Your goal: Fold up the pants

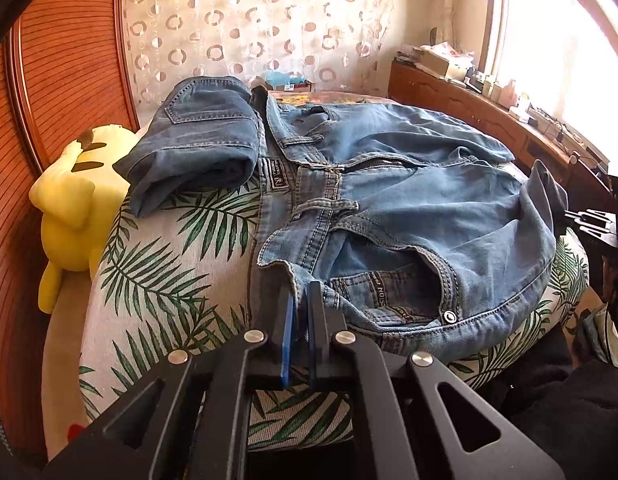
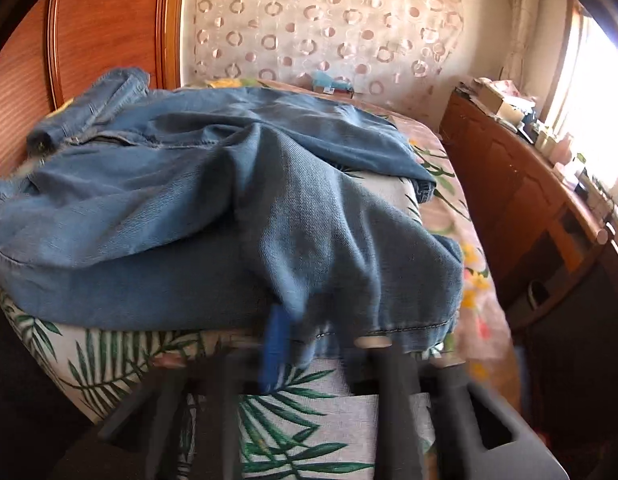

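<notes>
Pants (image 1: 409,184): light blue jeans spread across a bed, waistband toward the left gripper, legs running away to the right side of the left wrist view.
Left gripper (image 1: 303,300): nearest in its own view; jaws together, clamped on a corner of the jeans' waistband, which stands up between the blue pads.
Right gripper (image 2: 297,320): blurred in its own view; jaws closed, pinching a fold of denim near a leg hem, and only one blue pad (image 2: 273,344) can be made out.
Right gripper from the left view (image 1: 589,220): only a black tip shows past a raised flap of denim, the rest cut off by the frame edge.
Writing: a strip inside the open waistband reads "NOIS", the rest folded out of sight; a dark waistband patch (image 1: 276,178) carries text too small to read.
Snap button (image 1: 449,317): silver, at the near edge of the waistband.
Bedcover (image 1: 181,264): pale cloth with green palm leaves, partly hidden under the jeans.
Second jeans (image 1: 197,148): darker pair, folded, lying beside the waistband.
Plush toy (image 1: 77,200): yellow, at the bed's left edge against the wooden headboard (image 1: 69,60).
Sideboard (image 1: 489,108): wooden, under the window; the small items on it are washed out by glare.
</notes>
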